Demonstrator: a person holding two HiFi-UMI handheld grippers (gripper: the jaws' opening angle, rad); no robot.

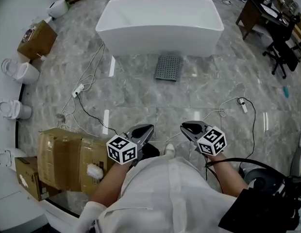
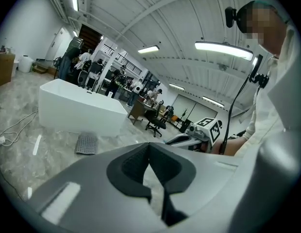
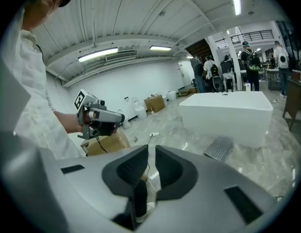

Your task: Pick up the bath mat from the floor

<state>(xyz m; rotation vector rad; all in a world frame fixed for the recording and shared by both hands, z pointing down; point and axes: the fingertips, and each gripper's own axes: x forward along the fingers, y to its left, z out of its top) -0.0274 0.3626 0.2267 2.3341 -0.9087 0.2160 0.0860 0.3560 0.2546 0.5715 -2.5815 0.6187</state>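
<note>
The grey perforated bath mat (image 1: 168, 68) lies flat on the marble floor, just in front of the white bathtub (image 1: 160, 25). My left gripper (image 1: 144, 130) and right gripper (image 1: 189, 127) are held close to my body, well short of the mat, both pointing toward it. Both are shut with nothing between the jaws. In the left gripper view the mat (image 2: 86, 143) lies left of and beyond my shut left gripper (image 2: 149, 148), and the right gripper (image 2: 199, 135) shows at the right. The right gripper view has the mat (image 3: 218, 148) at right, beyond my right gripper (image 3: 151, 152).
Cardboard boxes (image 1: 68, 164) stand at my near left. Toilets (image 1: 22, 73) line the left wall. Cables and a power strip (image 1: 77, 90) trail over the floor at left; another cable (image 1: 242, 106) runs at right. An office chair (image 1: 281, 52) and desk stand far right.
</note>
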